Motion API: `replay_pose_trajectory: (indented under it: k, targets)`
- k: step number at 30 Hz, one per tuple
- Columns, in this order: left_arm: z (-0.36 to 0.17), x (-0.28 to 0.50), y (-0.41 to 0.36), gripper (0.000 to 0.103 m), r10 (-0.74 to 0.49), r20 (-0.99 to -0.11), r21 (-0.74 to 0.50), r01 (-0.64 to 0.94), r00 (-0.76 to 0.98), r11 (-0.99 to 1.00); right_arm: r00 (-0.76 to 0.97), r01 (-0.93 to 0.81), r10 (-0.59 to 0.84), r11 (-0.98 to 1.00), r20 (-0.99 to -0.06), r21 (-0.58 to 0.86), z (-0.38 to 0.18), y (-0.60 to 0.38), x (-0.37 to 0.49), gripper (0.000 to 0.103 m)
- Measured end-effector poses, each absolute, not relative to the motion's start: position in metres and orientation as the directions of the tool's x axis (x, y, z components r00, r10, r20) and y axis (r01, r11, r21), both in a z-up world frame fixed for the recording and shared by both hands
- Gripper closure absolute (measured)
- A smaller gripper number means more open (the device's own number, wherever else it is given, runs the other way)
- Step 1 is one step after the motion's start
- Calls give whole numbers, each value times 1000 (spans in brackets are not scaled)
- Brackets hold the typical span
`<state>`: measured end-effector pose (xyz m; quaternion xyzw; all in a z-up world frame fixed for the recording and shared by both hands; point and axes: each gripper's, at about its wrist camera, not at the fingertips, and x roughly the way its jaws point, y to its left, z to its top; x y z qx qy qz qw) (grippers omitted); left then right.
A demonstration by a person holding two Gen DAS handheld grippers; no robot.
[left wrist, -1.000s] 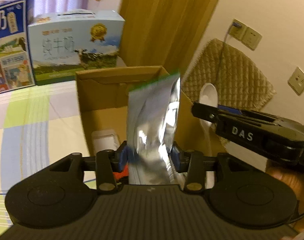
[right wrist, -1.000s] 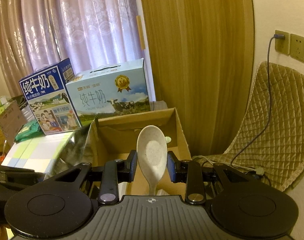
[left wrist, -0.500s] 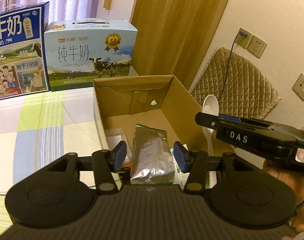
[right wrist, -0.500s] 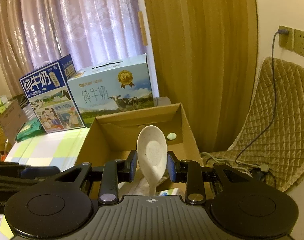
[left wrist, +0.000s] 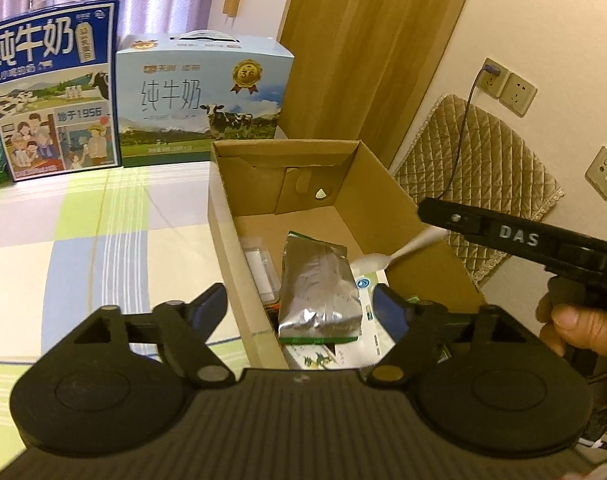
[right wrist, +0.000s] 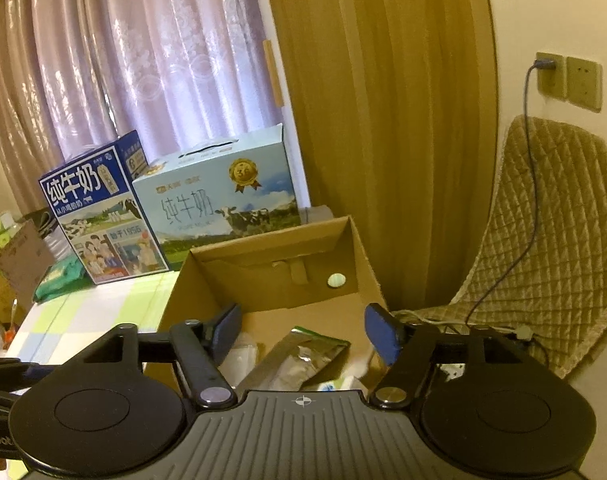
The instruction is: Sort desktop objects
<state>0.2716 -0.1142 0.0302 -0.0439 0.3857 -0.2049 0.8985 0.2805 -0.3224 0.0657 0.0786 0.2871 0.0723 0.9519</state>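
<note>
The silver foil pouch [left wrist: 318, 286] lies flat inside the open cardboard box [left wrist: 228, 240], its long axis running from the near end of the box toward the far wall, green-edged seal at each end, the far end tipped slightly to the left in the left wrist view. The left gripper [left wrist: 301, 304] hangs above the near end of the box with its jaws spread wide; the pouch sits below and between them, touching neither, and the left blue pad is out over the box's left wall and the tabletop [left wrist: 83, 240]. A second ago those jaws were clamped on the pouch, which stood upright between them; half a second ago they had parted a little and the pouch was already down in the box; now they are wider still. The white spoon [left wrist: 395, 254] lies in the box to the right of the pouch, bowl toward the middle and handle slanting up toward the right wall, blurred. The right gripper [right wrist: 303, 334], held in a hand [left wrist: 575, 320], is also wide apart and holds nothing, whereas half a second ago it gripped the spoon with the bowl standing up between its pads. In the right wrist view the pouch [right wrist: 303, 360] shows below the gap. Other small packets lie beneath the pouch, too hidden to identify. Two milk cartons [left wrist: 201, 98] stand on the tabletop behind the box.
</note>
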Motion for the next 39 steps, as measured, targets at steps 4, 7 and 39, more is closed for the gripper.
replay_pose_trajectory:
  k: [4, 7, 39]
  targets:
    - [35, 254, -107, 12, -389, -668, -230, 321, 635, 919, 832, -77, 167, 979, -528, 188, 72, -328, 258, 24]
    - [41, 238, -105, 6, -386, -661, -222, 324, 643, 920, 835, -71, 158, 981, -527, 181, 76, -330, 238, 18]
    - [71, 85, -88, 1, -312, -667, -206, 235, 677, 950, 762, -41, 145, 983, -632, 177, 94, -329, 55, 2]
